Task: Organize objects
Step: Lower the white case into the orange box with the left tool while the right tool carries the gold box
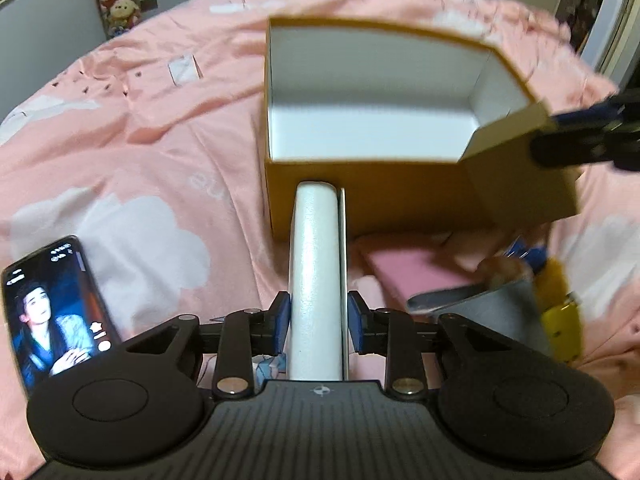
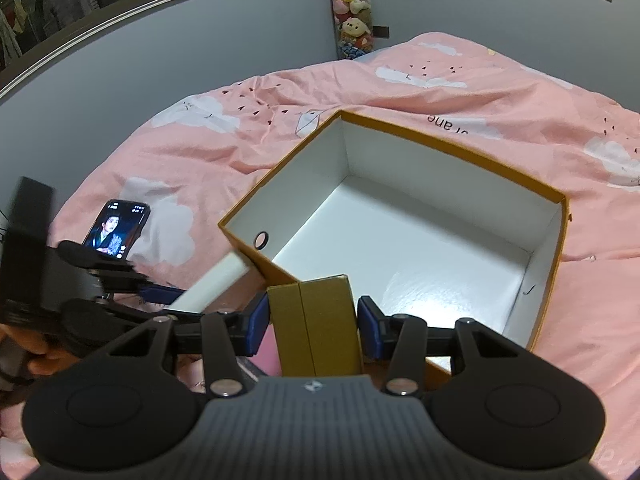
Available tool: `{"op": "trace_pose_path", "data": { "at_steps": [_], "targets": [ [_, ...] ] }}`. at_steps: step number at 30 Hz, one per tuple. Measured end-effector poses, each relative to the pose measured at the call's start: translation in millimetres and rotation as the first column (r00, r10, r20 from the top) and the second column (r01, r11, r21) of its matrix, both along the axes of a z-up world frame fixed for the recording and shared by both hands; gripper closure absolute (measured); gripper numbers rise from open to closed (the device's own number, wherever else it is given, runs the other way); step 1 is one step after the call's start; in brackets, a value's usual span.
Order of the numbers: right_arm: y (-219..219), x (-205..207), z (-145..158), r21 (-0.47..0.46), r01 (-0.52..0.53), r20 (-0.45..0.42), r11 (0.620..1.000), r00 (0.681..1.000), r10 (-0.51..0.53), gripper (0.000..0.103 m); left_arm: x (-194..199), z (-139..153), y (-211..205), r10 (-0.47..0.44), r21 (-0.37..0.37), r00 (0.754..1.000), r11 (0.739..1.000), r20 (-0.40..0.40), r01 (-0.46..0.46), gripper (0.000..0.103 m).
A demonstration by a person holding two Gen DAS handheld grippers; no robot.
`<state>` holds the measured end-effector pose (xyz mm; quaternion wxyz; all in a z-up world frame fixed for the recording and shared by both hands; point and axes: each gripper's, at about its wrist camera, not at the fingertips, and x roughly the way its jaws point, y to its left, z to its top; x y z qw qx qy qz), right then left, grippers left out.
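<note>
An open orange cardboard box (image 1: pixel 400 196) with a white, empty inside sits on the pink bed; it also shows in the right wrist view (image 2: pixel 558 240). My left gripper (image 1: pixel 318 318) is shut on a long white box (image 1: pixel 316 280), held just in front of the orange box's near wall. My right gripper (image 2: pixel 312 322) is shut on a small gold box (image 2: pixel 316 328), held over the orange box's near corner. The right gripper also shows at the right edge of the left wrist view (image 1: pixel 580 136). The white box shows in the right wrist view (image 2: pixel 212 284).
A lit phone (image 1: pixel 52 312) lies on the pink duvet (image 1: pixel 140 140) at the left. A pink flat item (image 1: pixel 412 268), a grey object (image 1: pixel 492 304) and a yellow item (image 1: pixel 560 320) lie right of the white box. Plush toys (image 2: pixel 352 4) hang by the wall.
</note>
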<state>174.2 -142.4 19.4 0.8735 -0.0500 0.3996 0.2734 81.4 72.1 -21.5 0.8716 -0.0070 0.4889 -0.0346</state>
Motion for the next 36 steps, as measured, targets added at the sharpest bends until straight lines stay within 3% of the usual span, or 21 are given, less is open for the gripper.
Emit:
{"op": "trace_pose_path", "data": {
  "at_steps": [9,14,21,25,30,36],
  "targets": [
    [-6,0,16,0.039,0.019,0.040,0.999,0.999,-0.021,0.053,-10,51,5,-0.003,-0.111,0.988,0.994,0.157,0.020,0.070],
    [-9,4,27,0.049,0.047,0.078,0.998,0.996,-0.051,0.054,1,75,-5,-0.025,-0.119,0.961,0.991,0.274,0.059,0.071],
    [-15,13,37,0.055,0.083,0.113,0.995,0.990,-0.089,0.054,40,91,-15,-0.041,-0.123,0.929,0.988,0.368,0.092,0.071],
    [-18,26,37,0.044,0.119,0.119,0.992,0.985,-0.123,0.054,79,81,-8,-0.016,-0.192,0.938,0.977,0.346,0.088,0.071],
    [-26,54,24,0.036,0.188,0.083,0.982,0.978,-0.190,0.054,133,48,10,0.052,-0.289,0.968,0.957,0.245,0.022,0.071],
    [-42,91,-14,0.044,0.230,-0.021,0.972,0.973,-0.229,0.054,160,5,7,0.085,-0.304,0.987,0.952,0.139,-0.039,0.071]
  ]
}}
